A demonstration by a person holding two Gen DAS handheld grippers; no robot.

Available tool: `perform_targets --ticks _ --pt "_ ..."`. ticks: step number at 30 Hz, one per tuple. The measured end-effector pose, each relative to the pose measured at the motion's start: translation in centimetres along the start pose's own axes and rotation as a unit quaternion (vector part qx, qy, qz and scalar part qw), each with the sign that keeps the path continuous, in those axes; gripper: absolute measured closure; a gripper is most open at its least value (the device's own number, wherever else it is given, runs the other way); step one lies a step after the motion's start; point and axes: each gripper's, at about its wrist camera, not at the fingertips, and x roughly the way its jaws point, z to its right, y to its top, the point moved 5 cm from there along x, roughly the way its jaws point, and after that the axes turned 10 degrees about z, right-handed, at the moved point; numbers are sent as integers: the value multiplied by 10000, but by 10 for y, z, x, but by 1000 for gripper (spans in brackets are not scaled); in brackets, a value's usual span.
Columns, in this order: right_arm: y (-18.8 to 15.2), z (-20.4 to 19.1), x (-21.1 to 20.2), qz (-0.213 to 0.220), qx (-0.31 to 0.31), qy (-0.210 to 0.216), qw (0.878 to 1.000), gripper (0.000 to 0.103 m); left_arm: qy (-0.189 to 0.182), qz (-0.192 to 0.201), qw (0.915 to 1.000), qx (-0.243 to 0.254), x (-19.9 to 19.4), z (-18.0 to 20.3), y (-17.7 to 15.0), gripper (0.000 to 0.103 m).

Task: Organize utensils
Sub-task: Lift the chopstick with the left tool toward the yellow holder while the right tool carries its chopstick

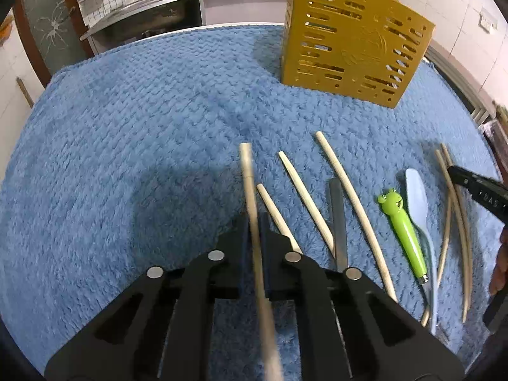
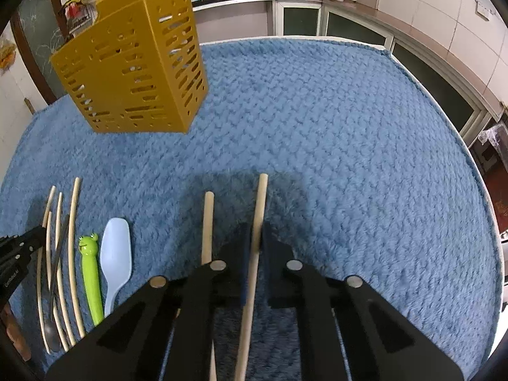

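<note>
My left gripper (image 1: 254, 222) is shut on a pale wooden chopstick (image 1: 249, 184) that runs forward between its pads, above the blue towel. My right gripper (image 2: 256, 231) is shut on another wooden chopstick (image 2: 261, 197); a second chopstick (image 2: 208, 222) lies on the towel just left of it. The yellow slotted utensil holder (image 1: 352, 41) stands at the far side, also in the right wrist view (image 2: 133, 63). Loose chopsticks (image 1: 304, 197), a grey metal handle (image 1: 337, 219), a green frog-handled utensil (image 1: 401, 228) and a light blue spoon (image 1: 417, 197) lie on the towel between the grippers.
A blue fluffy towel (image 2: 333, 133) covers the table; its edge curves at the right. Kitchen counters and cabinets (image 2: 317, 16) stand behind. The right gripper shows at the right edge of the left wrist view (image 1: 476, 187), over two thin chopsticks (image 1: 454, 222).
</note>
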Motion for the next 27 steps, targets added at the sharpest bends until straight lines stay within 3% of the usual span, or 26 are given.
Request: perform_targets --ticks 7,13,21,27 --pt "4 5 -15 346 226 189 9990 97 -228 294 9993 -94 -14 -2 5 99" --pt "19 -1 -48 978 357 371 9939 97 -477 943 9943 -137 -41 3 18 99" --pt "51 -12 -103 2101 400 659 9746 97 -857 1745 9801 -406 -71 -2 50 99" --pt "75 -25 -130 2751 400 785 9574 97 -997 2170 9707 -282 -82 3 77 99"
